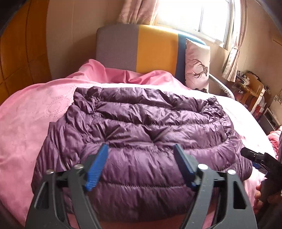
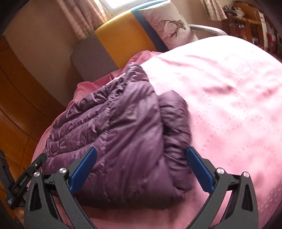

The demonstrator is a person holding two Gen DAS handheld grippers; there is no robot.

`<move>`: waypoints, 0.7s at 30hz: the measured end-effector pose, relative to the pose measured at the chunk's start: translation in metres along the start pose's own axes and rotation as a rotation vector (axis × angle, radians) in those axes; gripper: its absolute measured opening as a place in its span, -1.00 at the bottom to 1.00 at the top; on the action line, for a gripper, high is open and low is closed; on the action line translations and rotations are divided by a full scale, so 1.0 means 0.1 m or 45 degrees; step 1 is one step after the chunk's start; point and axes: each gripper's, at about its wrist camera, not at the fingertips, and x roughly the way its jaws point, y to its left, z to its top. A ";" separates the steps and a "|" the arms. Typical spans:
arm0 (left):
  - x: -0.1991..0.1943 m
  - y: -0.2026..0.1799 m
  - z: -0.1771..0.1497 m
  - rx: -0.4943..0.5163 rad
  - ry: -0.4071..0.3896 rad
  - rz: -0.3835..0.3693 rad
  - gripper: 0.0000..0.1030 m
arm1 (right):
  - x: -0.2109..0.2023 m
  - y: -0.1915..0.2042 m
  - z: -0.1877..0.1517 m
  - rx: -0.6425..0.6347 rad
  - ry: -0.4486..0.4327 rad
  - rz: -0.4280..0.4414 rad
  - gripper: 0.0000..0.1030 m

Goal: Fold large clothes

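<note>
A purple quilted down jacket (image 1: 141, 130) lies folded on the pink bedspread (image 1: 26, 126). My left gripper (image 1: 141, 149) is open and empty, its blue pads hovering over the jacket's near edge. In the right wrist view the same jacket (image 2: 123, 132) lies left of centre, with a sleeve bulging out at its right side. My right gripper (image 2: 141, 155) is open and empty, just above the jacket's near right corner. The right gripper also shows at the right edge of the left wrist view (image 1: 260, 160). The left gripper shows at the left edge of the right wrist view (image 2: 26, 178).
A grey, yellow and blue headboard (image 1: 141, 51) stands at the far end with a deer-print pillow (image 1: 197, 65) against it. A wooden wardrobe (image 1: 15, 52) is on the left. A cluttered wooden shelf (image 1: 250, 88) stands at the right beneath the window (image 1: 197, 15).
</note>
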 end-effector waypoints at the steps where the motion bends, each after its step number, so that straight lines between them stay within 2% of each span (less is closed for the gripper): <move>1: -0.01 0.00 -0.01 0.000 -0.002 -0.004 0.51 | 0.01 -0.07 -0.03 0.051 0.013 0.024 0.96; 4: -0.02 0.00 -0.05 0.006 0.001 0.000 0.51 | 0.03 -0.28 -0.12 0.175 0.031 0.093 0.96; 7: -0.02 0.01 -0.08 0.013 -0.006 0.002 0.51 | -0.03 -0.33 -0.13 0.203 0.002 0.150 0.96; 12: -0.02 0.02 -0.09 0.010 -0.006 -0.006 0.51 | -0.01 -0.39 -0.04 0.272 0.020 0.215 0.97; 17: 0.01 0.07 -0.09 0.010 0.004 -0.010 0.51 | 0.15 -0.26 0.00 0.227 0.061 0.192 0.97; 21: -0.03 0.39 -0.02 -0.075 -0.016 0.023 0.51 | 0.27 -0.13 0.00 0.174 0.078 0.146 0.97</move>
